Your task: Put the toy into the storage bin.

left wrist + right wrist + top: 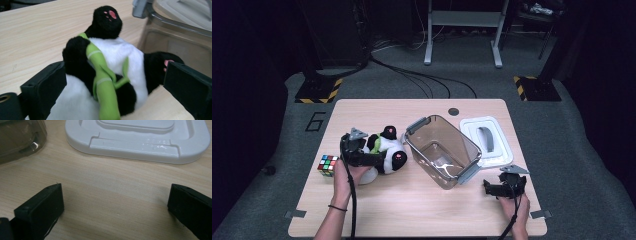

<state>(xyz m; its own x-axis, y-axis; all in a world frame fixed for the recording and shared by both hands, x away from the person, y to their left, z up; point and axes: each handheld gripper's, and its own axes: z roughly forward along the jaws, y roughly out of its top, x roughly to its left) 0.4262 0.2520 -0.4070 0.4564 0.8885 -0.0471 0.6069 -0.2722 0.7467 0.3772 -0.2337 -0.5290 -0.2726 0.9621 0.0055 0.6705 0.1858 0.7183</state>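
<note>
A black and white panda plush [387, 152] with a green bamboo stalk lies at the table's left, beside a clear brown container [419, 150]. My left gripper [382, 159] comes at it from the left. In the left gripper view the plush [112, 57] spans the whole gap between the wide-set jaws, and both pads touch its body and paw. My right gripper [486, 187] rests low at the table's front right. Its jaws [115, 205] stand open over bare wood, just short of the white lid [140, 140].
The white lid [487, 140] with a grey handle lies right of the container, whose corner [20, 137] is in the right gripper view. A Rubik's cube [327, 165] sits near the left edge. Bare wood runs along the table's front. The container wall [175, 37] stands right behind the plush.
</note>
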